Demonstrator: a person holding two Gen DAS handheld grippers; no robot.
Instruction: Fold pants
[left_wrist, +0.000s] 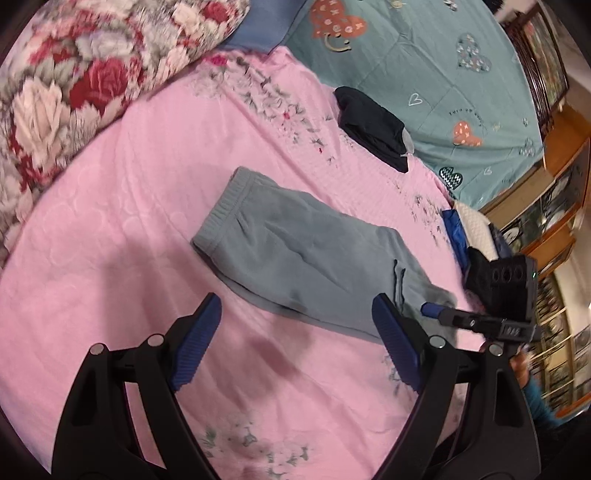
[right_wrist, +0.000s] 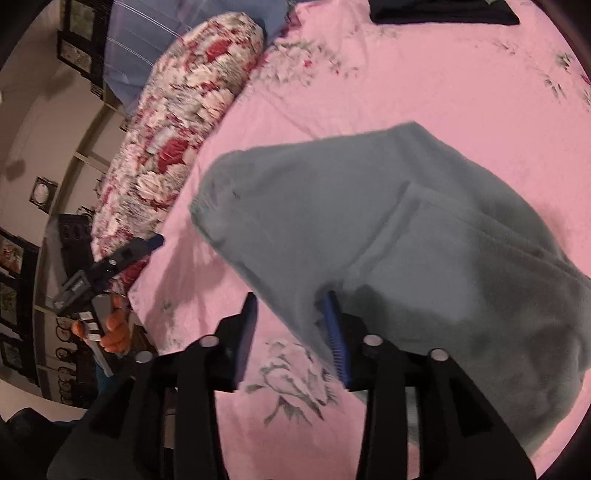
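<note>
Grey fleece pants (left_wrist: 295, 254) lie folded lengthwise on the pink bedsheet (left_wrist: 110, 221), waistband toward the far left. My left gripper (left_wrist: 295, 325) is open and empty, hovering just before the pants' near edge. My right gripper shows in the left wrist view (left_wrist: 436, 312) at the pants' right end. In the right wrist view the pants (right_wrist: 424, 236) fill the middle and right. My right gripper (right_wrist: 291, 325) is open; its right finger (right_wrist: 334, 332) lies against the pants' near edge.
A floral bolster (left_wrist: 62, 88) lies along the left side of the bed. A black folded garment (left_wrist: 373, 125) sits at the far side by a teal heart-print quilt (left_wrist: 443, 74). Wooden cabinets (left_wrist: 554, 221) stand on the right.
</note>
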